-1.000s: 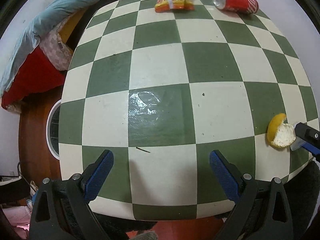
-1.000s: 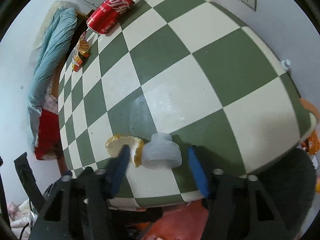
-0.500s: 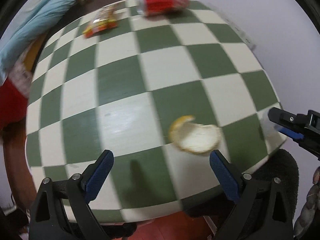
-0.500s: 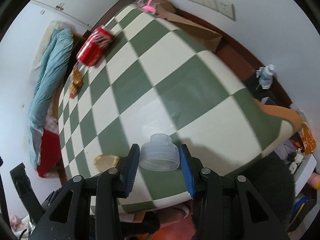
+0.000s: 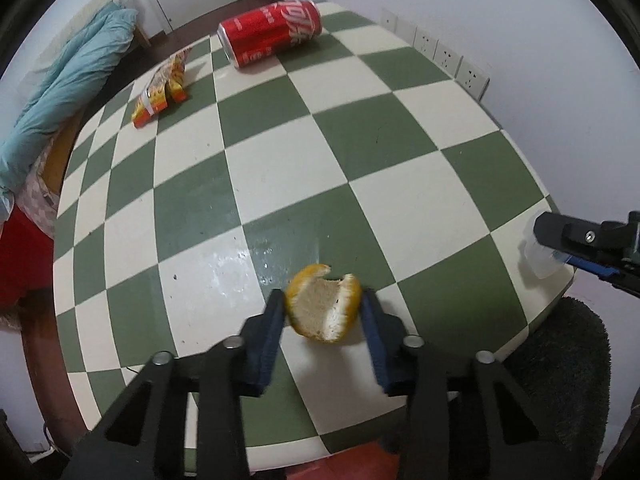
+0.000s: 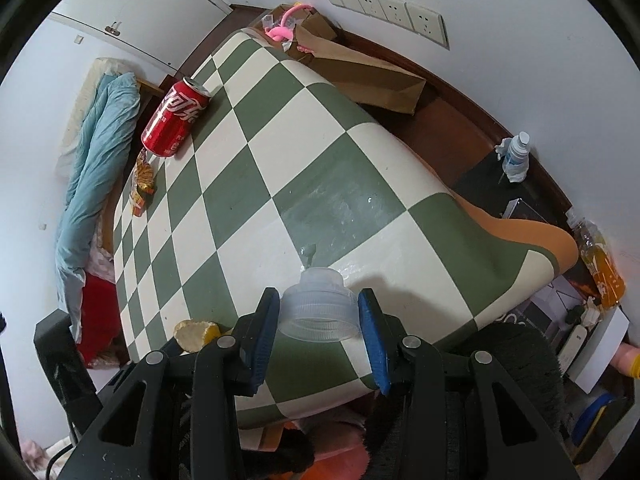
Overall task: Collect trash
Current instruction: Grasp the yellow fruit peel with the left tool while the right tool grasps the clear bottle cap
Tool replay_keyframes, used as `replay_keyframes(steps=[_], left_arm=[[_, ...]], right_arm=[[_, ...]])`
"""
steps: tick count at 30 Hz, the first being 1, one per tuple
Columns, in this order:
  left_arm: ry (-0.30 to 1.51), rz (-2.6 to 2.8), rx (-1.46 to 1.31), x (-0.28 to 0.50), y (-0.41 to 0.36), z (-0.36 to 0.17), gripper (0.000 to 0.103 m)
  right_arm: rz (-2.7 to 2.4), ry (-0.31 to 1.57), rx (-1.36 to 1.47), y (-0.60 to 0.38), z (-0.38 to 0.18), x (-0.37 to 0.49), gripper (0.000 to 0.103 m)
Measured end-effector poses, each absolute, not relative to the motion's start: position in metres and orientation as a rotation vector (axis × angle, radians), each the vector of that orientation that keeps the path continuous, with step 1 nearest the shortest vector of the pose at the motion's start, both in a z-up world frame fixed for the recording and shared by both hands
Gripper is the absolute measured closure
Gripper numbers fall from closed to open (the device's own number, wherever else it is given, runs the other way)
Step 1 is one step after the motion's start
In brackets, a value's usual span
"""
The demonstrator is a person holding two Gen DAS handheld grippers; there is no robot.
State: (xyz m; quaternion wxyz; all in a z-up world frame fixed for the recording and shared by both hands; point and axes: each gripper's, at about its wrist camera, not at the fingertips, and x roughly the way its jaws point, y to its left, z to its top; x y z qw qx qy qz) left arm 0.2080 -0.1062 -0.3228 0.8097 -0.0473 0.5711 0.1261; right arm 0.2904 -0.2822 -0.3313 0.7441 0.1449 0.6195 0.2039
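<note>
My left gripper (image 5: 323,312) is shut on an orange peel (image 5: 324,307) that rests on the green-and-cream checked table (image 5: 280,152). My right gripper (image 6: 318,320) is shut on a clear plastic cap (image 6: 318,309) and holds it above the table's near edge. In the left wrist view the right gripper's fingers (image 5: 568,234) and the cap (image 5: 538,258) show at the right edge. The peel (image 6: 196,333) also shows in the right wrist view. A red cola can (image 5: 270,32) lies on its side at the far end, a snack wrapper (image 5: 162,90) to its left.
A bed with a blue quilt (image 5: 60,80) and red cloth (image 5: 20,260) lies left of the table. A brown paper bag (image 6: 360,68), bottles (image 6: 516,156) and clutter sit on the floor to the right. A dark fuzzy stool (image 5: 560,368) stands by the near right corner.
My left gripper swung right, reached the peel and closed on it. My right gripper closed on the clear cap and lifted it off the table.
</note>
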Motion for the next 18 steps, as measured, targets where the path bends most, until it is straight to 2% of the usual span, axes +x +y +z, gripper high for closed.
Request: replay_keyframes(steps=[3, 8, 18], left_arm=[[1.216, 0.293, -0.078, 0.207, -0.105, -0.319, 0.079], [1.164, 0.315, -0.054, 0.199, -0.103, -0.302, 0.080], [0.993, 0.424, -0.092, 0.164, -0.052, -0.220, 0.080]], right_arm=[[0.448, 1.352, 0.316, -0.282, -0.331, 0.288, 0.060], [0.458, 1.349, 0.308, -0.281, -0.329, 0.282, 0.060], [0.544, 1.318, 0.300, -0.262, -0.298, 0.264, 0.060]])
